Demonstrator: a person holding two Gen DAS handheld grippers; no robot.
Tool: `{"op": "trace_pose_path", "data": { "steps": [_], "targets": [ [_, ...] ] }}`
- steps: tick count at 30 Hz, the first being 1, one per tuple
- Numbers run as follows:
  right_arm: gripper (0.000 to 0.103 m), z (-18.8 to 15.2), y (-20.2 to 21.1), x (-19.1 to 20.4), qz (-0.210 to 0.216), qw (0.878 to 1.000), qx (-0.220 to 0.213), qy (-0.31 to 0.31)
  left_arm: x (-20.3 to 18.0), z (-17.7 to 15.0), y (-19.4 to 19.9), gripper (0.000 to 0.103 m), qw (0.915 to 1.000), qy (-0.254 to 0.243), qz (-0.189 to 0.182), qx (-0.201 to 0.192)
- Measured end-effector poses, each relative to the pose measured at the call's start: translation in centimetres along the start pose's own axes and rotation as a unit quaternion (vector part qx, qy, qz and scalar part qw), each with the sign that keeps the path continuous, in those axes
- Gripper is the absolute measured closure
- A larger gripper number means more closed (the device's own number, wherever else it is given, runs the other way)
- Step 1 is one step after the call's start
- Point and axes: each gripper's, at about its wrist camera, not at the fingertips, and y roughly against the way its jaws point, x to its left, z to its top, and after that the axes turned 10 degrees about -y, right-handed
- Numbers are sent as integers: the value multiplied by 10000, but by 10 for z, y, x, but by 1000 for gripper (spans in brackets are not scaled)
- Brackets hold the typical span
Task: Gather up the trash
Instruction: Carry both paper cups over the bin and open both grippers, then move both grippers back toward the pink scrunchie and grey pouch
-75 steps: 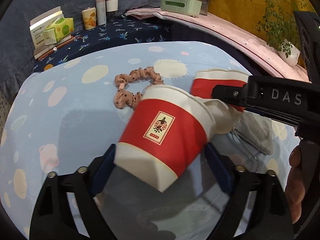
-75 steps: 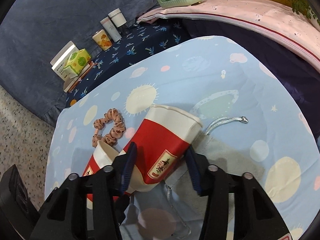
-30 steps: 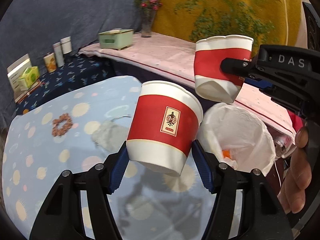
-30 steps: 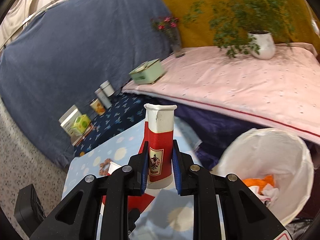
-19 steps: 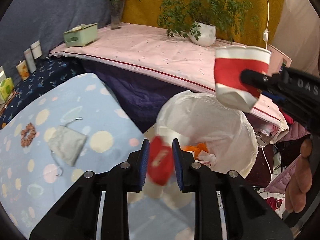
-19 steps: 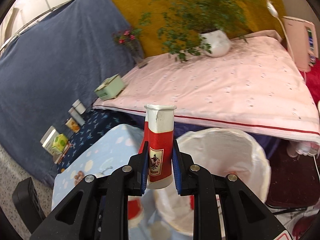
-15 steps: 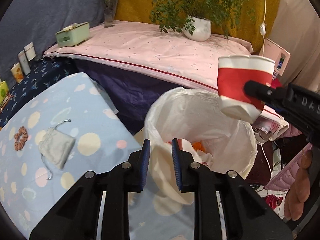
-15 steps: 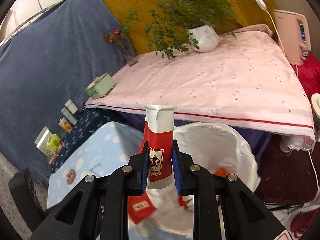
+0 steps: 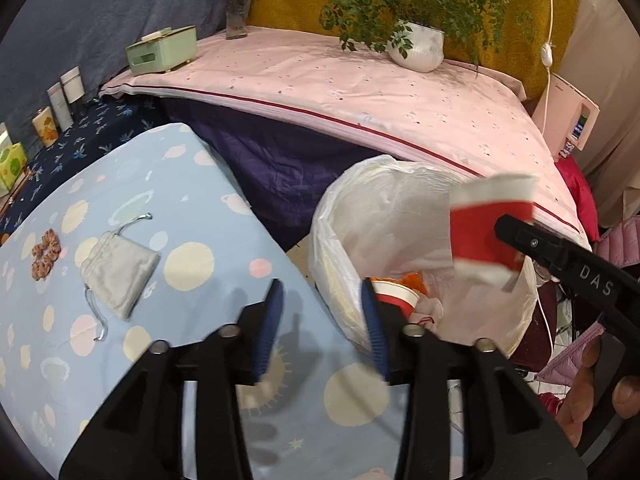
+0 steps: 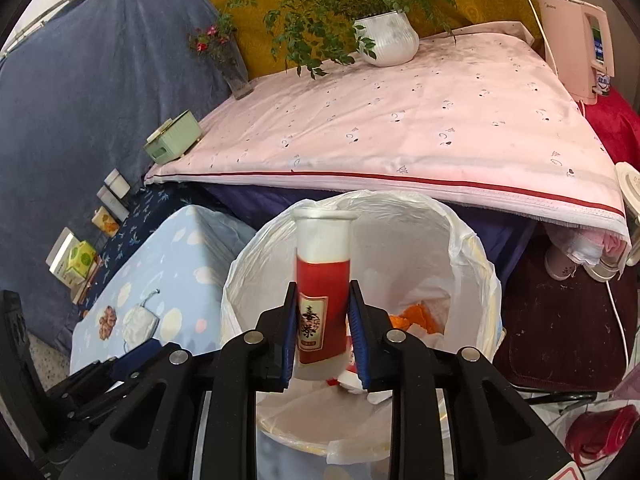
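A bin lined with a white bag [image 9: 384,208] stands beside the blue-clothed table. One red and white paper cup [image 9: 394,300] lies inside it, on orange scraps. My left gripper [image 9: 322,328] hangs over the table's edge next to the bin; its jaws are opening with nothing between them. My right gripper [image 10: 323,336] is above the bin's mouth [image 10: 460,240]. A squashed red paper cup [image 10: 322,280] stands upright between its pads, which still touch it while the jaws are opening. That cup [image 9: 484,232] looks blurred in the left wrist view.
On the light blue spotted tablecloth [image 9: 180,264] lie a grey drawstring pouch [image 9: 116,272] and a pink scrunchie [image 9: 46,254]. Behind the bin is a pink-covered bed [image 10: 400,120] with a potted plant [image 10: 386,40] and a green box [image 10: 172,142]. A person's hand [image 9: 592,400] shows at right.
My left gripper's cup fell into the bin, and its jaws closed, then spread again. Both grippers swung from the table to the bin. The right gripper sank over the bin's mouth with its cup.
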Motion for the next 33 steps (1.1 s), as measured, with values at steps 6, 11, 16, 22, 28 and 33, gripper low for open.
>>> {"op": "trace_pose_path", "data": {
  "steps": [6,11,16,22,28,33],
  "targets": [
    [58,-1,4,9,-13,9999,-88,74,8,0,10,39,9998,96,150,-110],
    [54,-1,9,17,25,9998,-94,152,15,-1,16,38,9995,182,202,-164],
    [50,-6,10,28,66,9996,-59,280,22,-5,22,35,9992,252,267,-187],
    [50,-14,8,44,146,9989,20,437,36,-13,28,34,9983,374,397,-203],
    [50,-22,6,62,227,9978,95,620,52,-19,33,34,9971,542,491,-201],
    [48,-29,3,77,265,9968,145,746,64,-27,37,34,9961,649,559,-204]
  ]
}}
